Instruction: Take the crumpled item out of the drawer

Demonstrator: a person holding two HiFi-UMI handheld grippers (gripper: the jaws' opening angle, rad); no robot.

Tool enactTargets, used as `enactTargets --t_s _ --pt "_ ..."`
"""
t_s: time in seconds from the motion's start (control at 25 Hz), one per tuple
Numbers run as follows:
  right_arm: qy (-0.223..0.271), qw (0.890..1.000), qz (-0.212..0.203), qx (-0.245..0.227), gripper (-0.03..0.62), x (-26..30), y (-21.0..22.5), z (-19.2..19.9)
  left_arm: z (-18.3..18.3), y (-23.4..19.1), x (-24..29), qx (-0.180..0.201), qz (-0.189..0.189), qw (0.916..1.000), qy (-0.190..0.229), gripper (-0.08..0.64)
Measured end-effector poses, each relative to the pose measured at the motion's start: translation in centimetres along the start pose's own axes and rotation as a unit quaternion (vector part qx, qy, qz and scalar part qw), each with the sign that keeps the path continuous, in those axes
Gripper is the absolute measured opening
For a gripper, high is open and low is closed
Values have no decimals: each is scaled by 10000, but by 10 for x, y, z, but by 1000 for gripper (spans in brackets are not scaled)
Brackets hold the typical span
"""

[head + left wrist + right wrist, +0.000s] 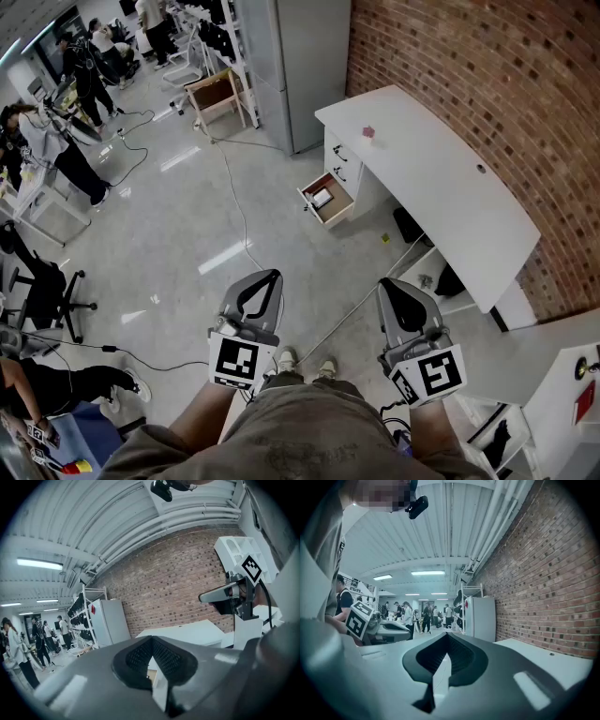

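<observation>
The open drawer (330, 201) sticks out of the white desk (441, 187) by the brick wall, well ahead of me. A pale crumpled item (322, 198) lies inside it. My left gripper (270, 277) and right gripper (390, 283) are held low in front of my body, far from the drawer, both shut with nothing in them. In the left gripper view the left gripper (151, 640) points at the desk (187, 632), with the right gripper (229, 593) off to its right. In the right gripper view the right gripper (447, 635) has the left gripper (389, 631) beside it.
A small pink object (368, 132) sits on the desk. A cable (239, 211) runs across the grey floor between me and the drawer. A grey cabinet (295, 66) stands beyond the desk. An office chair (42, 291) and people (61, 155) are at the left. Another white table (562, 394) is at my right.
</observation>
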State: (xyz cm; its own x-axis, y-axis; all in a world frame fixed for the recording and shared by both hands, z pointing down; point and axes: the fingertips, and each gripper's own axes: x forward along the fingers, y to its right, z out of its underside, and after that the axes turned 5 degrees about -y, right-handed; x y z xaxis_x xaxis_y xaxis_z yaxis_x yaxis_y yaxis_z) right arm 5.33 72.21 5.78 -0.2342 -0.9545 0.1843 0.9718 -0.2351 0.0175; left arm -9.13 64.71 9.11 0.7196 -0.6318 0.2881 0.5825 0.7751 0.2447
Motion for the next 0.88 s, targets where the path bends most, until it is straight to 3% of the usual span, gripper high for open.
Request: enactTargets --t_s 0.88 --pt "-7 9998 -138 165 28 -12 30 16 -12 22 15 40 -173 9998 -34 0"
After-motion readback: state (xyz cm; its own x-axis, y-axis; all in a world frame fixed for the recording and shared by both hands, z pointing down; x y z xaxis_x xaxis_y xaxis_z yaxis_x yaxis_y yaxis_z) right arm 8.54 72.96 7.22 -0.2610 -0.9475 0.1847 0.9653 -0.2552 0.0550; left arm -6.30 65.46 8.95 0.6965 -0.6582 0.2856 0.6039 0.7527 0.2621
